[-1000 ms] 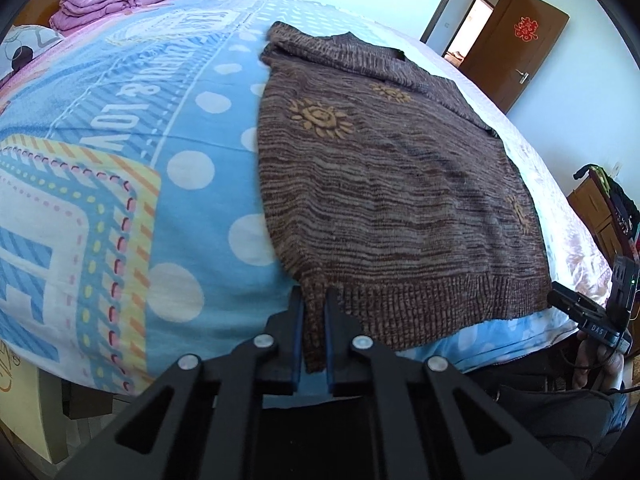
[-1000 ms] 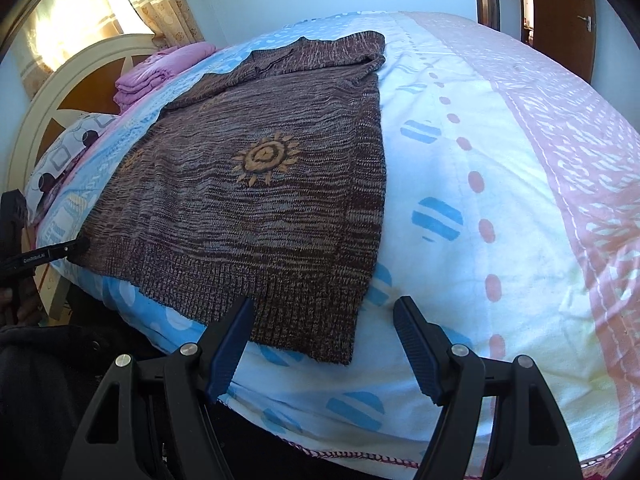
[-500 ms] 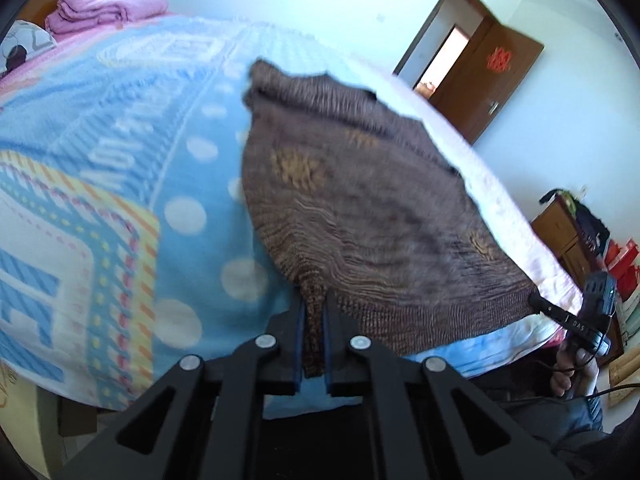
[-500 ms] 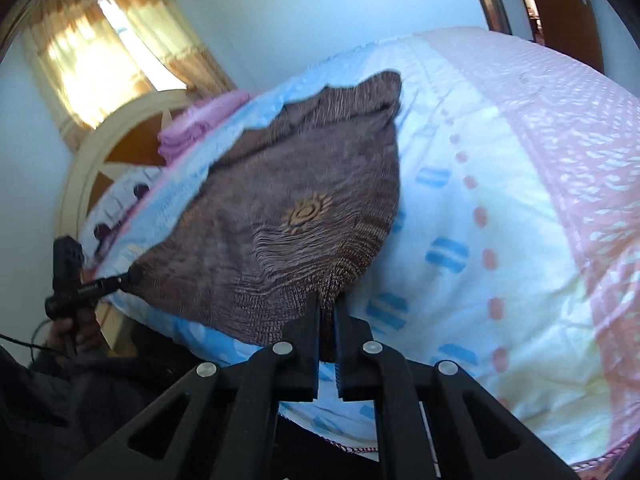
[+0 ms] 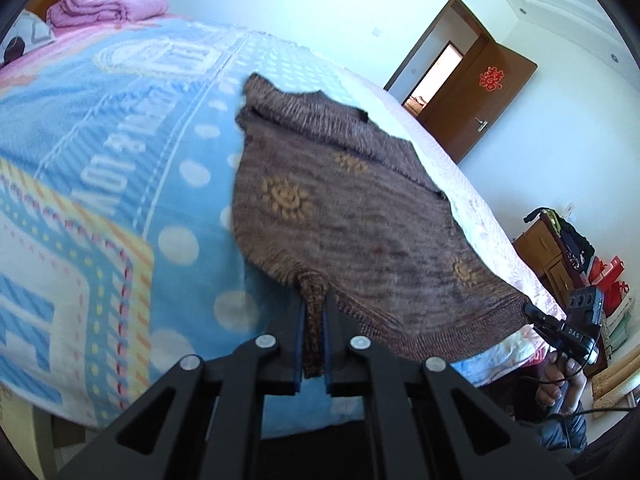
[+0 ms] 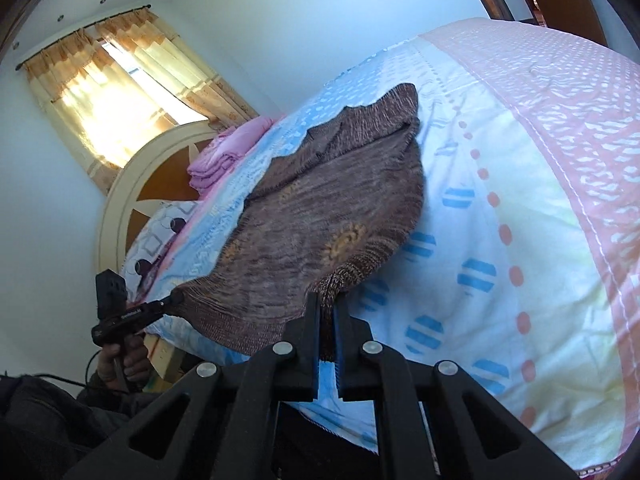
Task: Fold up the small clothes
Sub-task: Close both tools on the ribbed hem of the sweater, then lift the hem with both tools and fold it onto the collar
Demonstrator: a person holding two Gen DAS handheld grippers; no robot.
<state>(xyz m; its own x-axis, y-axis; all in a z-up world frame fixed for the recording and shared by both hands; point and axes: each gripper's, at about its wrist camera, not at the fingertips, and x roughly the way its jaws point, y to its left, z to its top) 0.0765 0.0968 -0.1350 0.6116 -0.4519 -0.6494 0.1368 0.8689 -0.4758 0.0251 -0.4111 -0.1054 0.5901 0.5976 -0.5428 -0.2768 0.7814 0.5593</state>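
A brown knitted sweater [image 5: 352, 216] with orange sun motifs lies on the bed, collar end far from me. My left gripper [image 5: 314, 300] is shut on the ribbed hem at its near left corner. My right gripper [image 6: 329, 300] is shut on the hem at the near right corner of the sweater [image 6: 320, 216]. Both corners are lifted off the bed, and the hem hangs between them. Each gripper also shows in the other view, the right one [image 5: 532, 312] and the left one [image 6: 174, 298], pinching its corner.
The bed [image 5: 100, 184] has a blue, patterned cover; its right side [image 6: 540, 184] is white and pink. Folded pink bedding [image 5: 108, 4] lies by the headboard [image 6: 132, 184]. A brown door [image 5: 484, 96] stands open at the far right, and a cluttered wooden cabinet [image 5: 556, 248] stands beside the bed.
My right gripper has closed on the sweater's near right hem corner. Both grippers have then lifted their corners off the bed, raising the near half of the sweater.
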